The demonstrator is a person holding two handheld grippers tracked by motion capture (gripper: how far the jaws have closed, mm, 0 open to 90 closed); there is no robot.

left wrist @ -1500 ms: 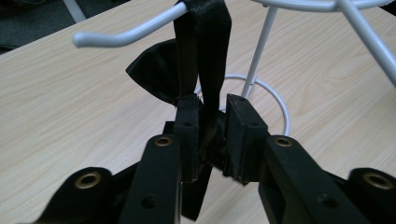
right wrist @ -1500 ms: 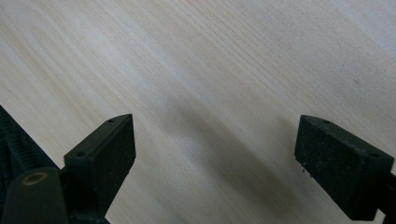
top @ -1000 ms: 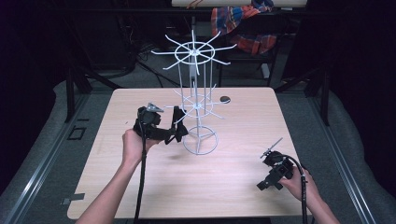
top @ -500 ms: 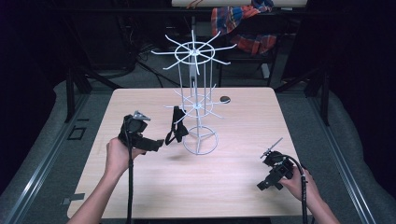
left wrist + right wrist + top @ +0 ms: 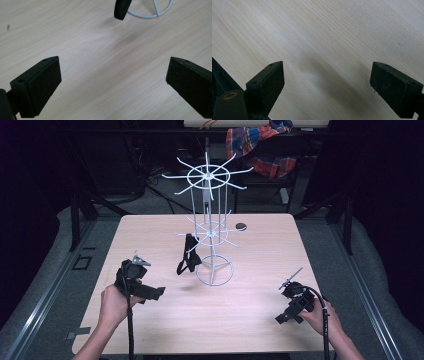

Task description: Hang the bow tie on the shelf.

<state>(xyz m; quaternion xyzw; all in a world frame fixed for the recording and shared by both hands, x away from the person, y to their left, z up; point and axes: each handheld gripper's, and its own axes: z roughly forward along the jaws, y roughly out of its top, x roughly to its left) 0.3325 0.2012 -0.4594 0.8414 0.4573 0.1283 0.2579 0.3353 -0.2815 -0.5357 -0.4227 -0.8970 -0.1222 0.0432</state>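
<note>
The left gripper had just been opening, nothing between its wide jaws; the black strap, apparently on the white wire rack, hung beyond them. The right gripper was released too.

Light wood table at centre, grain running lengthwise, top evenly lit from above. Room beyond dark, near black at 9 and 3 o'clock. Grey carpet floor around table. Metal floor rail running diagonally at 8 o'clock, matching one at 4 o'clock. Black frame legs at 10 and 2 o'clock. Red-blue plaid cloth draped at 12 o'clock. Cables on floor at 11 o'clock.
</note>
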